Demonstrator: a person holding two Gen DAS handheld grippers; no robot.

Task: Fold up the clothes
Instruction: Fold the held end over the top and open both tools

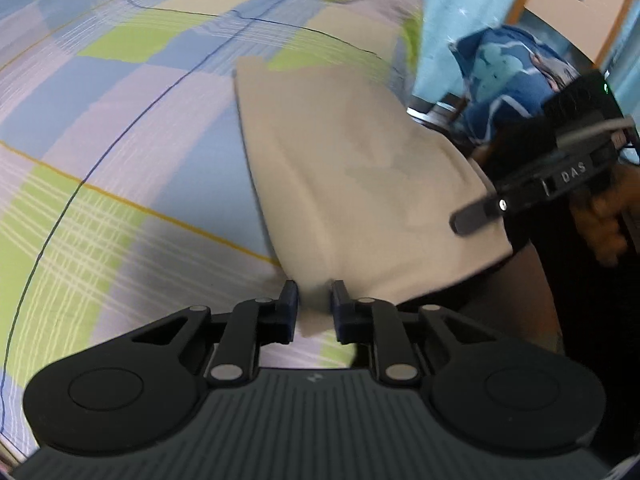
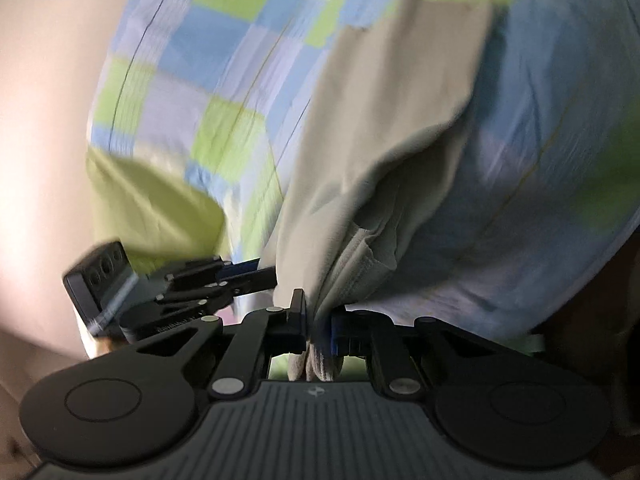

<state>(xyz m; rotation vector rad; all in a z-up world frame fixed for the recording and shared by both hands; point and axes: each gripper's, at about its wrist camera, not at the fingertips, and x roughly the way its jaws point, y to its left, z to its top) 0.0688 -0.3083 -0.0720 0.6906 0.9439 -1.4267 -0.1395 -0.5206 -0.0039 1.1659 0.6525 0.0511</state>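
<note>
A beige garment [image 1: 352,184] hangs stretched above the checked bed sheet [image 1: 120,120]. My left gripper [image 1: 314,304] is shut on its near corner. In the left wrist view the right gripper [image 1: 476,216] holds the garment's right edge. In the right wrist view my right gripper [image 2: 318,320] is shut on a bunched edge of the garment [image 2: 380,152], whose ribbed hem shows between the jaws. The left gripper [image 2: 256,276] shows at the left, gripping the same cloth.
The bed sheet [image 2: 208,80] of green, blue and lilac squares fills both views. A blue patterned pillow [image 1: 508,76] and light blue curtain [image 1: 472,8] stand at the right. A wooden cabinet [image 1: 580,4] is beyond. A pale wall [image 2: 48,100] is left.
</note>
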